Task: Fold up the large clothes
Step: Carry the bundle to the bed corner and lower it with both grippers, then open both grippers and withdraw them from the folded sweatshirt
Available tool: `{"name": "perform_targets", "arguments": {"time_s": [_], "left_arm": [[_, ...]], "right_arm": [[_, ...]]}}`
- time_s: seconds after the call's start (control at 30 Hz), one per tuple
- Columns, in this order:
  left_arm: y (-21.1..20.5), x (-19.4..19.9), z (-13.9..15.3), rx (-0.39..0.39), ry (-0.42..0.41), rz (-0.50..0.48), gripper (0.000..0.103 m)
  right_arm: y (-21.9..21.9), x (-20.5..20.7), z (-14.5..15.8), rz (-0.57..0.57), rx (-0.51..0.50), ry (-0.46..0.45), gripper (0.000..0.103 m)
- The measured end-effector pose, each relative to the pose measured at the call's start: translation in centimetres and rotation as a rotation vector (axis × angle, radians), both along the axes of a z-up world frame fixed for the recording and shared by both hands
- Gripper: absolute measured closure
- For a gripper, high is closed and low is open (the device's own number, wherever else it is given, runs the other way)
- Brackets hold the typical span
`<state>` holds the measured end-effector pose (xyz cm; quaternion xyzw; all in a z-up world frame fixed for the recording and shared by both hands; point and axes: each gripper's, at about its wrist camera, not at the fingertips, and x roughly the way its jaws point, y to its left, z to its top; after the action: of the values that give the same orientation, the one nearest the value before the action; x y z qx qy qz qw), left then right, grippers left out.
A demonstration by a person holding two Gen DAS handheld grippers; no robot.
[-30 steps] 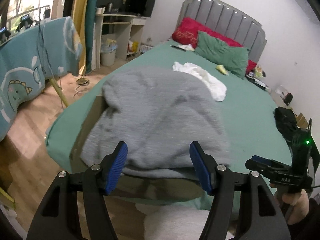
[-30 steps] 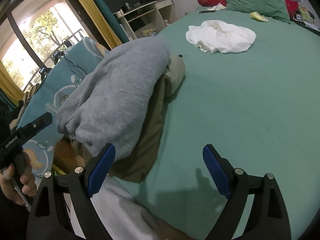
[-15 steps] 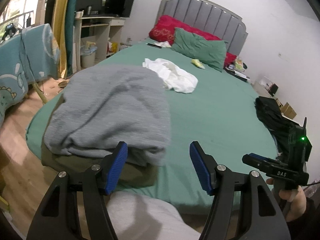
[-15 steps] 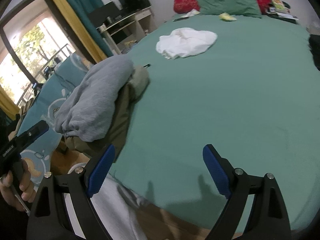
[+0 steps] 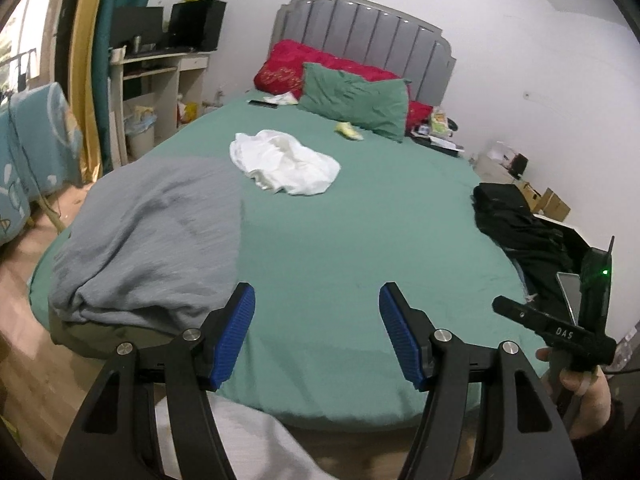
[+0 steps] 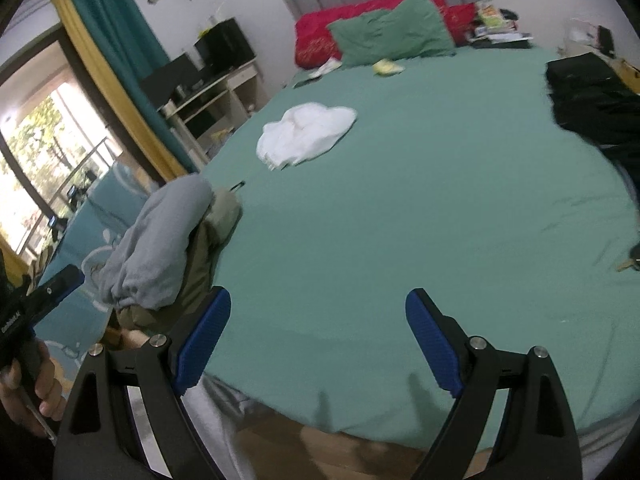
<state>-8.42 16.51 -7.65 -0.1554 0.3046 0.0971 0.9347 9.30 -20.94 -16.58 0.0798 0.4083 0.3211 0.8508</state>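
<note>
Both the left gripper (image 5: 316, 334) and right gripper (image 6: 318, 340) stood with jaws spread and empty above the near edge of the green-sheeted bed (image 5: 360, 248), the folded grey fabric garment (image 5: 160, 236) lying on an olive garment (image 6: 208, 248) at that bed's near-left corner.

We see a room lit evenly and rather dimly, with a cool cast. Daylight enters through the window (image 6: 36, 152) at the left, where the glass is overexposed and washed out. Small lights along the headboard (image 5: 368, 20) give bright specks. Soft shadows of the right gripper (image 6: 318, 342) fall on the near edge of the bed (image 6: 400, 240). Both views bend strongly toward the rim, with black corners. The grey garment (image 5: 160, 236) is smeared by motion blur in the left view, and the black clothes (image 6: 592, 108) are soft in the right view.
</note>
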Motion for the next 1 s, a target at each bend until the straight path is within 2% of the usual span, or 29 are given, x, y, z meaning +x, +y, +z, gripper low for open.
{"name": "perform_targets", "arguments": {"time_s": [0.23, 0.43, 0.53, 0.7, 0.87, 1.0], "left_arm": [[-2.4, 0.7, 2.1, 0.006, -0.035, 0.006, 0.035], [-4.6, 1.1, 4.5, 0.053, -0.079, -0.021, 0.035], [-6.1, 0.9, 5.9, 0.134, -0.109, 0.030, 0.035], [-8.3, 0.1, 8.3, 0.210, -0.180, 0.010, 0.035], [-9.9, -1.5, 10.9, 0.277, -0.275, 0.017, 0.019], [-10.5, -2.5, 12.3, 0.284, -0.332, 0.028, 0.019]], "right_arm": [[-4.5, 0.3, 2.7, -0.085, 0.002, -0.066, 0.014], [-7.4, -0.8, 5.9, -0.139, -0.019, -0.161, 0.014], [-8.7, -1.6, 7.3, -0.156, -0.024, -0.212, 0.014], [-10.4, -3.3, 10.6, -0.194, -0.017, -0.307, 0.014], [-11.1, -5.1, 13.6, -0.204, -0.020, -0.406, 0.013], [-11.0, -6.8, 15.7, -0.201, -0.024, -0.488, 0.008]]}}
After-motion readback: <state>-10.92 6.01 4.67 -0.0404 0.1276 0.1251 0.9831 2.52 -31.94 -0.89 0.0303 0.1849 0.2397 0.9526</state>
